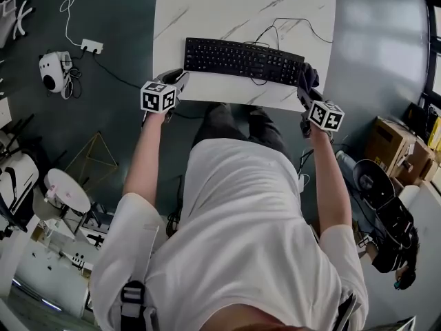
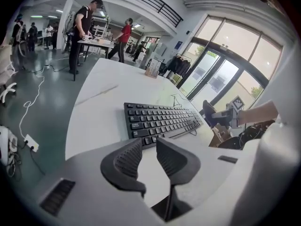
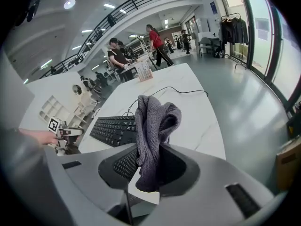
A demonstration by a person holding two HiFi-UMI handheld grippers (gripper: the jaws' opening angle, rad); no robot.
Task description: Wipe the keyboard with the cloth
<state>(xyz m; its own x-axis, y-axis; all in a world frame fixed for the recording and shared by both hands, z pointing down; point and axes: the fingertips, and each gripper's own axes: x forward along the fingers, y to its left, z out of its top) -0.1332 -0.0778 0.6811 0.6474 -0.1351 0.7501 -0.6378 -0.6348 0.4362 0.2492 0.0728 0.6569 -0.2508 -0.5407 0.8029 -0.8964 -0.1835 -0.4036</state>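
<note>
A black keyboard (image 1: 242,61) lies along the near edge of the white marble table (image 1: 227,5). My left gripper (image 1: 176,78) hovers at the keyboard's left end, near the table's front edge. In the left gripper view the jaws (image 2: 148,145) stand a little apart with nothing between them, and the keyboard (image 2: 160,121) lies just beyond. My right gripper (image 1: 306,87) is at the keyboard's right end, shut on a grey cloth (image 1: 308,74). In the right gripper view the cloth (image 3: 153,121) stands bunched up from between the jaws, with the keyboard (image 3: 113,128) to its left.
The keyboard's cable (image 1: 275,26) loops over the table behind it. On the floor to the left lie a power strip (image 1: 91,45) and a white device (image 1: 52,71). Cardboard boxes (image 1: 396,143) stand at the right. People (image 2: 82,27) work at a far table.
</note>
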